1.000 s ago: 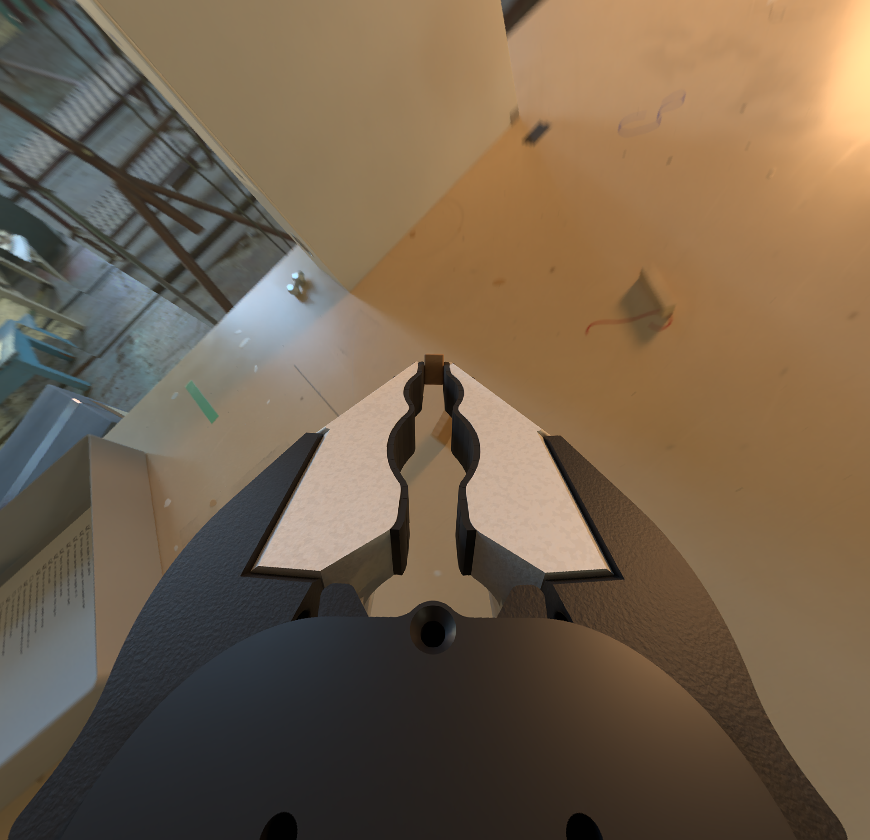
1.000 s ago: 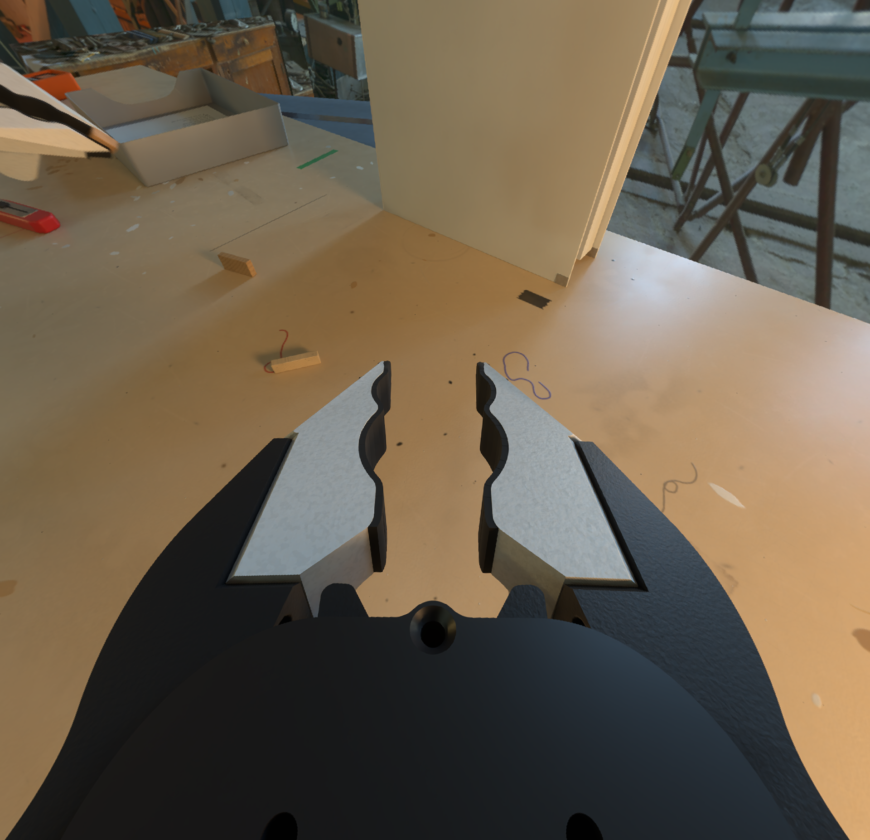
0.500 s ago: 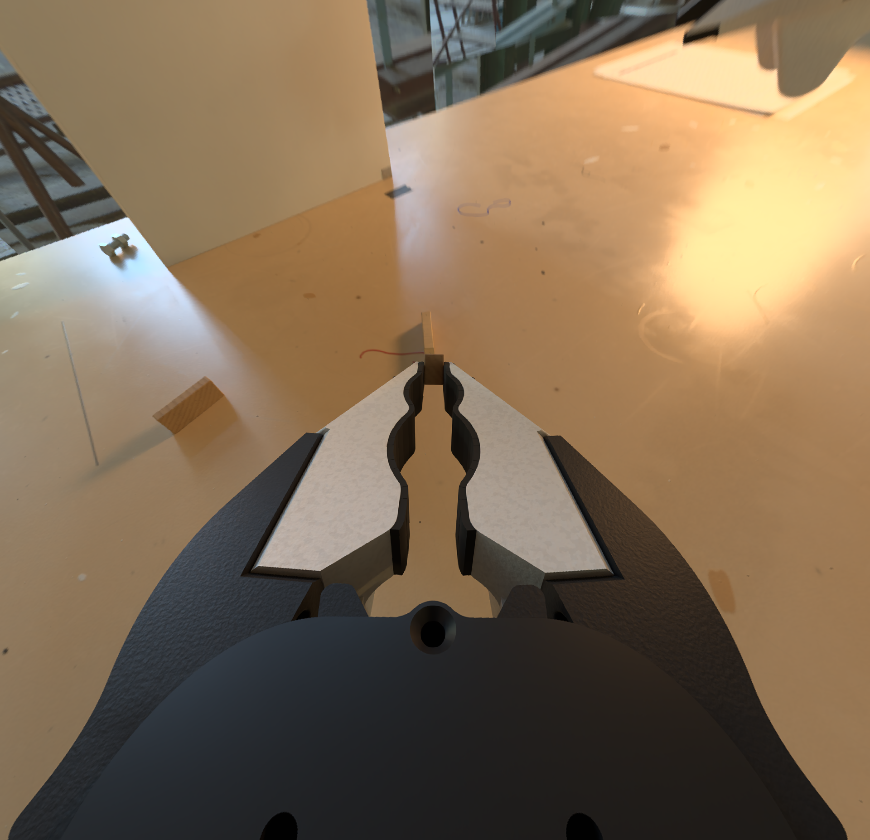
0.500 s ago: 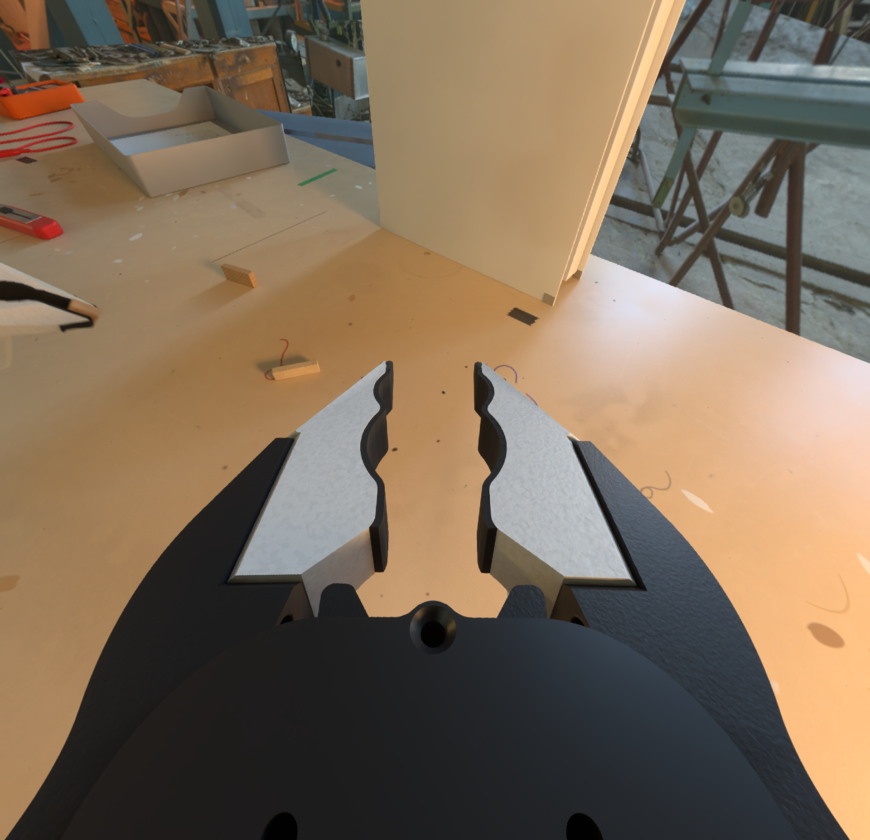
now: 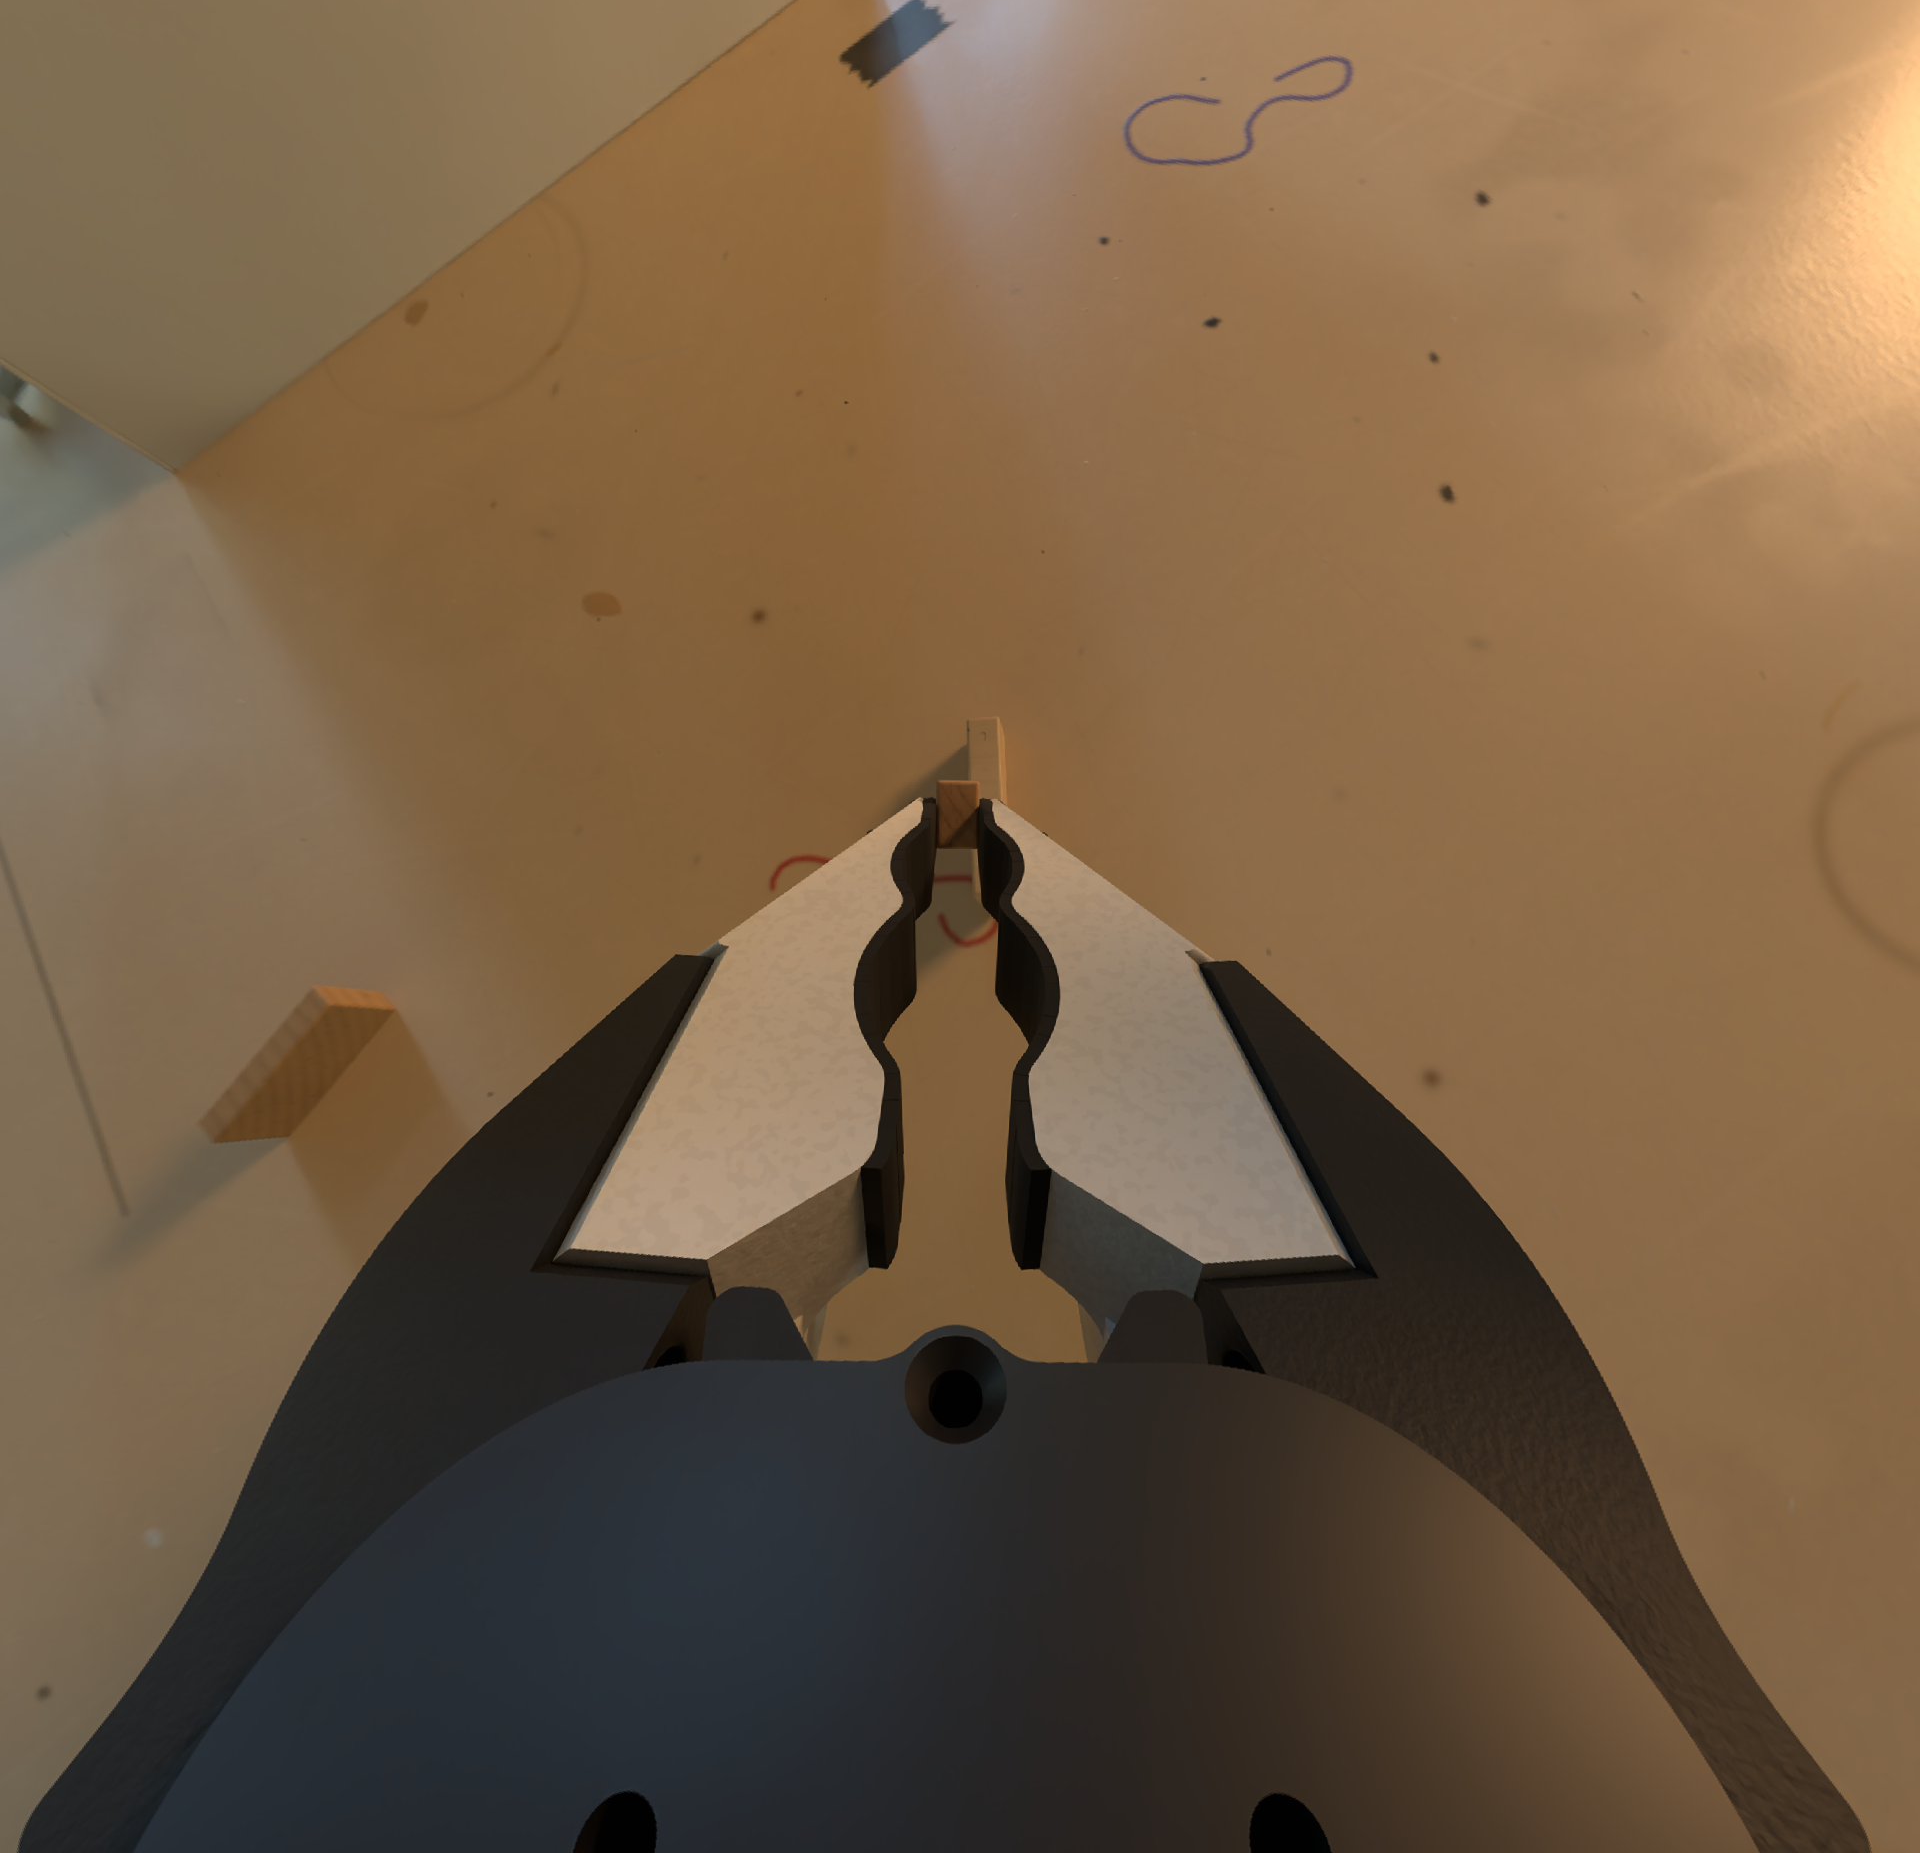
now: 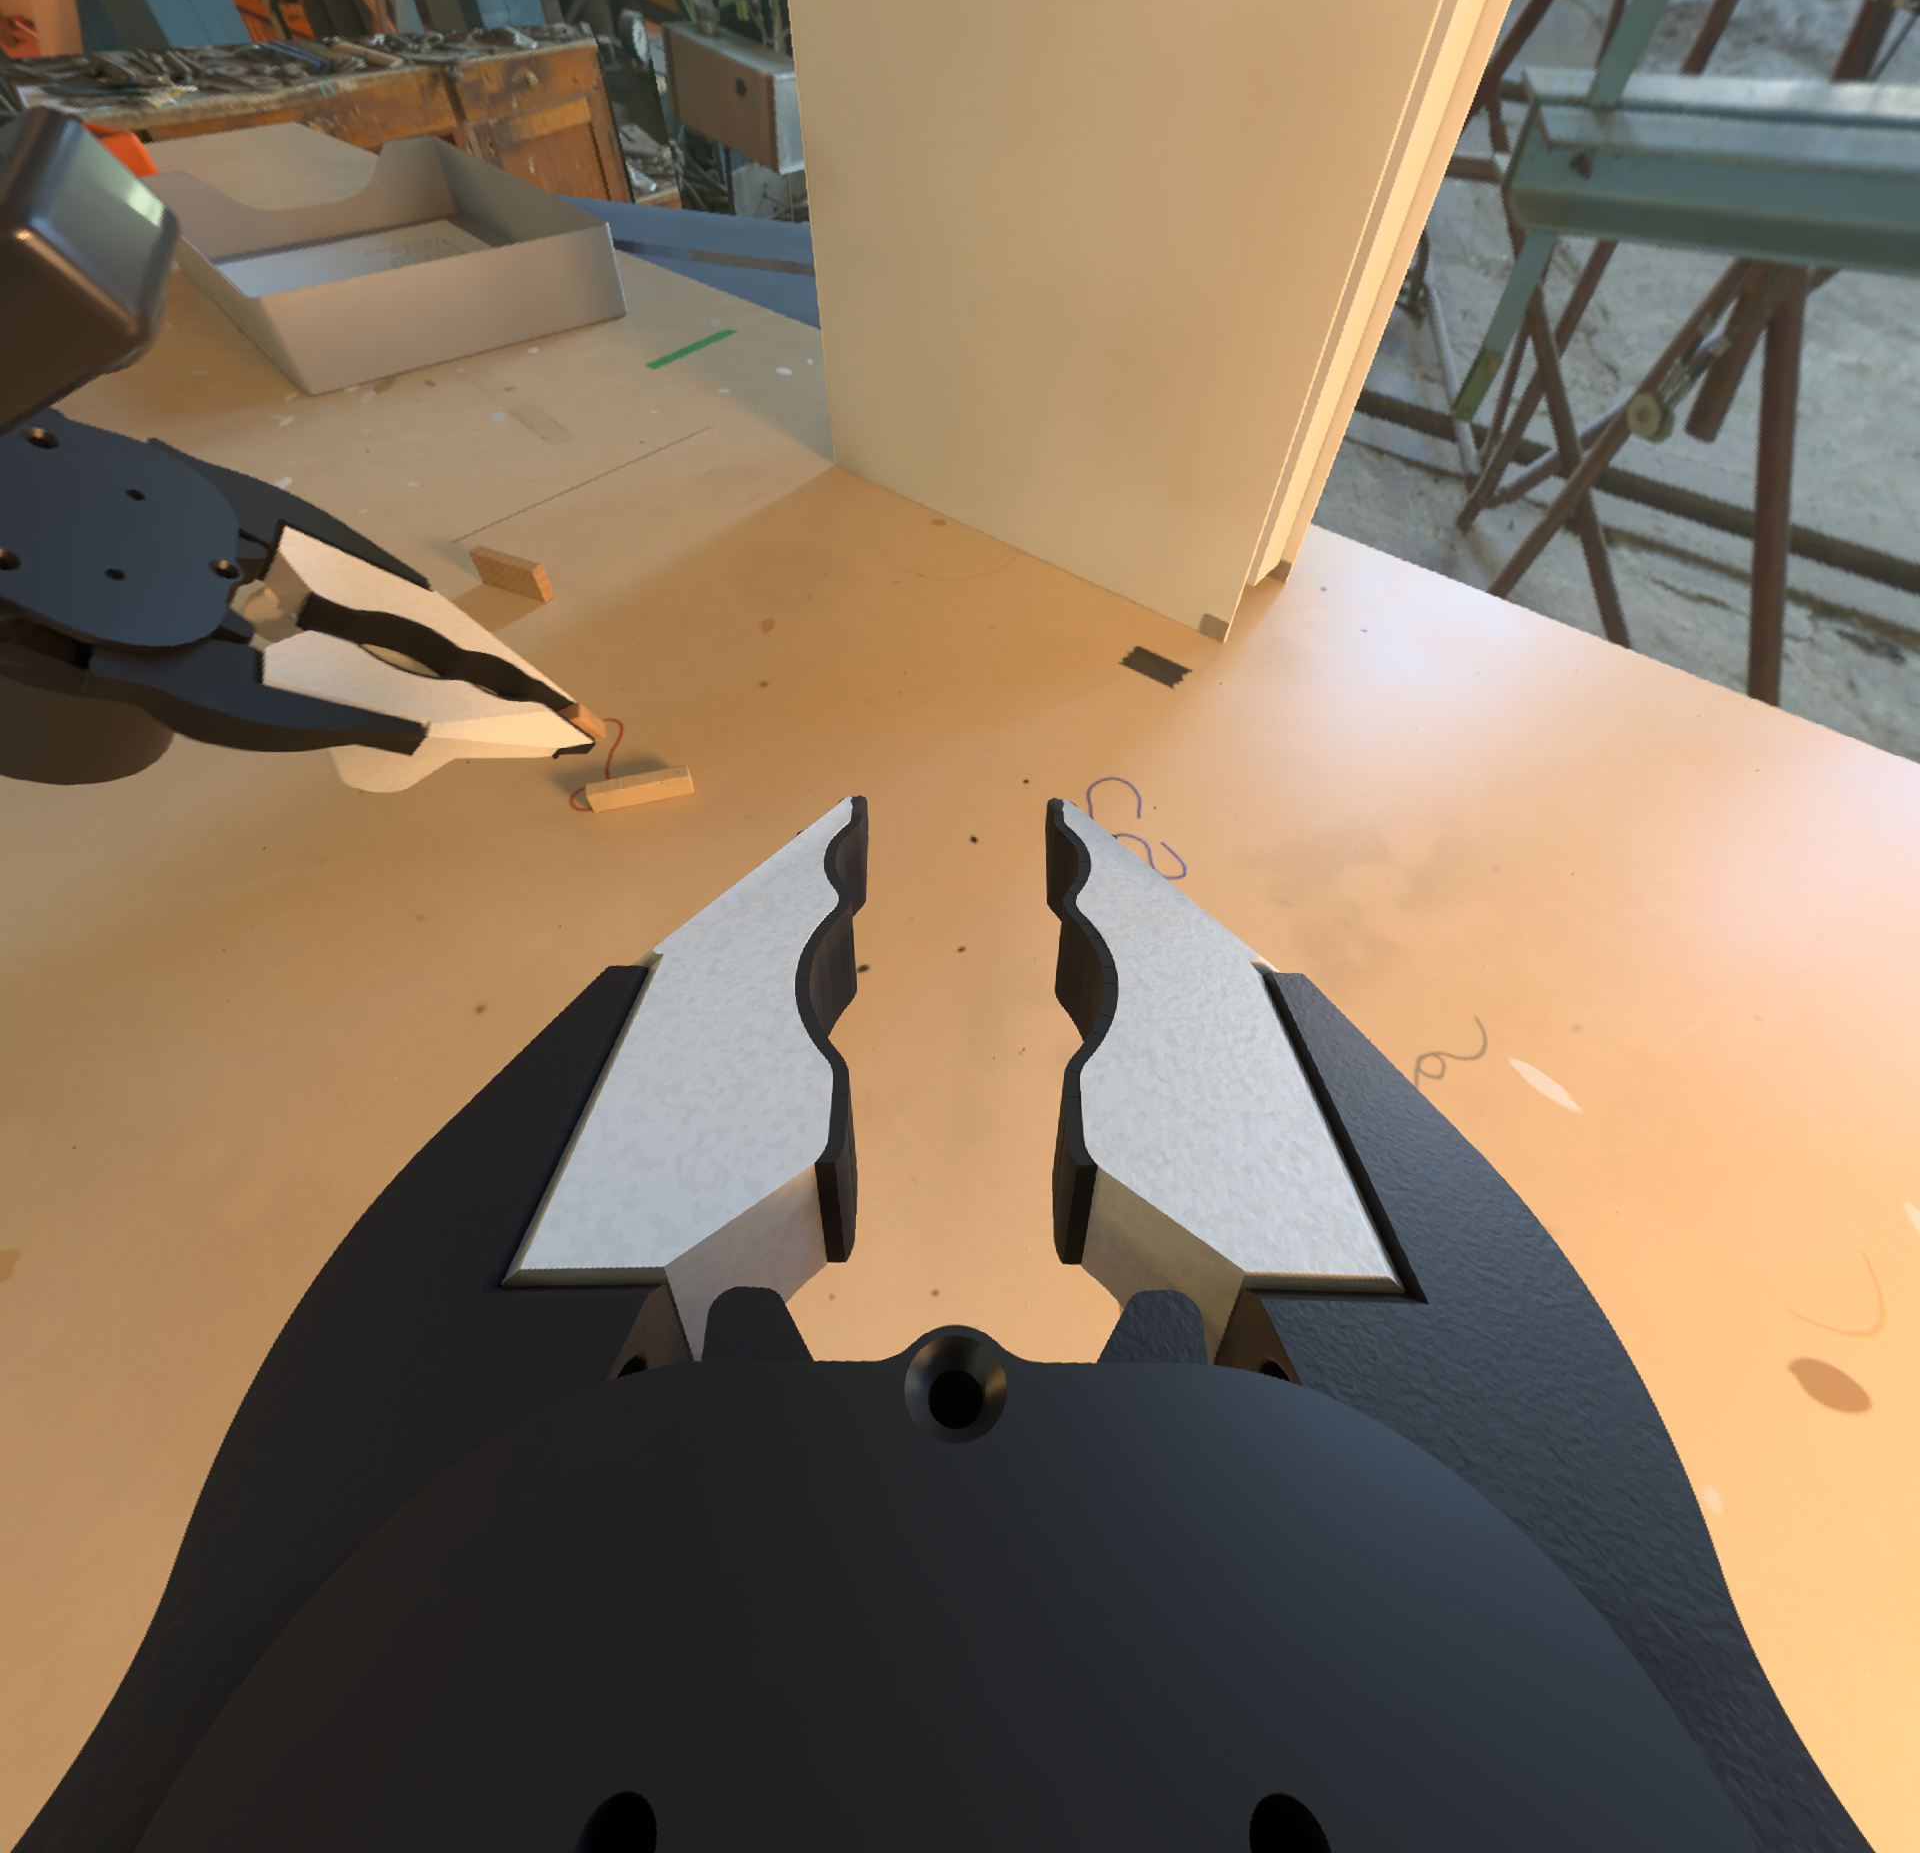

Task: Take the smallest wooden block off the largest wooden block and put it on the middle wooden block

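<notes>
Wooden small block point(image 5: 957, 811) clenched at left tongs point(image 5: 957, 816) tips, above desk point(image 5: 1351, 660). Middle block point(image 6: 636, 790) just beyond, 12 o'clock; large block point(image 5: 299, 1065) at 9 o'clock. Right tongs point(image 6: 954, 827) released, idle. Step: carry. Next: align over middle block, lower, release.

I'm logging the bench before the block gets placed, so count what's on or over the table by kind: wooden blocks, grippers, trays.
Wooden blocks: 3 (small block in the left gripper, long block and wide block on the table)
Grippers: 2 (left; right gripper)
Trays: 1 (grey tray)
Total: 6
</notes>
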You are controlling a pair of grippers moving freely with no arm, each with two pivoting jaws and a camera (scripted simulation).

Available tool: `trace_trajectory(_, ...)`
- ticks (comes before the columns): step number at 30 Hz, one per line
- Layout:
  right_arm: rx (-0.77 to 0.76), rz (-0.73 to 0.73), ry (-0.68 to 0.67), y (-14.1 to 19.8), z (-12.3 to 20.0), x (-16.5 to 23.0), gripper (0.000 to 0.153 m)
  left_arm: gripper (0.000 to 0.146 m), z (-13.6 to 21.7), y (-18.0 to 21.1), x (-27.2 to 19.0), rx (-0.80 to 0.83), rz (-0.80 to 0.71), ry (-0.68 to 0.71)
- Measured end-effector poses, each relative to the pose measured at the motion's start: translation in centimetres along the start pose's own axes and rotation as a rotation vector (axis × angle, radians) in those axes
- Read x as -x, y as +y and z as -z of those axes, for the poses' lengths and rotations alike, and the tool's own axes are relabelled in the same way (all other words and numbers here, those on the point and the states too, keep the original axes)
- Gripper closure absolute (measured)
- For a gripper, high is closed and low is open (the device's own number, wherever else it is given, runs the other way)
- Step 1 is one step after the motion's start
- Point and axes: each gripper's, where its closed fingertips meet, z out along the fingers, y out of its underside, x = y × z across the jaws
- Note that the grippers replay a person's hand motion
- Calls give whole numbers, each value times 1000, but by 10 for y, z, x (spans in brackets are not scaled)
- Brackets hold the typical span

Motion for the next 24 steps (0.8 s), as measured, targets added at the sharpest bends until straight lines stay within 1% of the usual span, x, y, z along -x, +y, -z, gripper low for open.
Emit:
trace_trajectory(6, 38, -15, -17, 14, -9, -1, 118, 139, -23, 6, -1, 36, 65, 4)
trace_trajectory(12, 46, -19, -26, 16, -9, -2, 118, 139, -25, 7, -3, 23, 51, -6)
trace_trajectory(13, 47, -19, -26, 16, -9, -2, 118, 137, -22, 9, -6, 21, 38, 7)
trace_trajectory(14, 48, -19, -25, 16, -9, -2, 118, 122, -18, 11, -8, 17, 16, 21)
trace_trajectory(16, 48, -19, -21, 16, -7, -4, 118, 108, -5, 13, -10, -9, -70, 47)
trace_trajectory(18, 45, -21, -17, 16, -6, -7, 118, 100, 12, 13, -9, -42, -210, 65)
trace_trajectory(21, 45, -29, -15, 17, -5, -10, 118, 99, 37, 11, -7, -68, -459, 81)
trace_trajectory(23, 46, -33, -19, 17, -6, -10, 118, 96, 51, 8, -10, -93, -536, 126)
trace_trajectory(24, 45, -33, -21, 17, -6, -9, 118, 94, 57, 7, -12, -120, -532, 170)
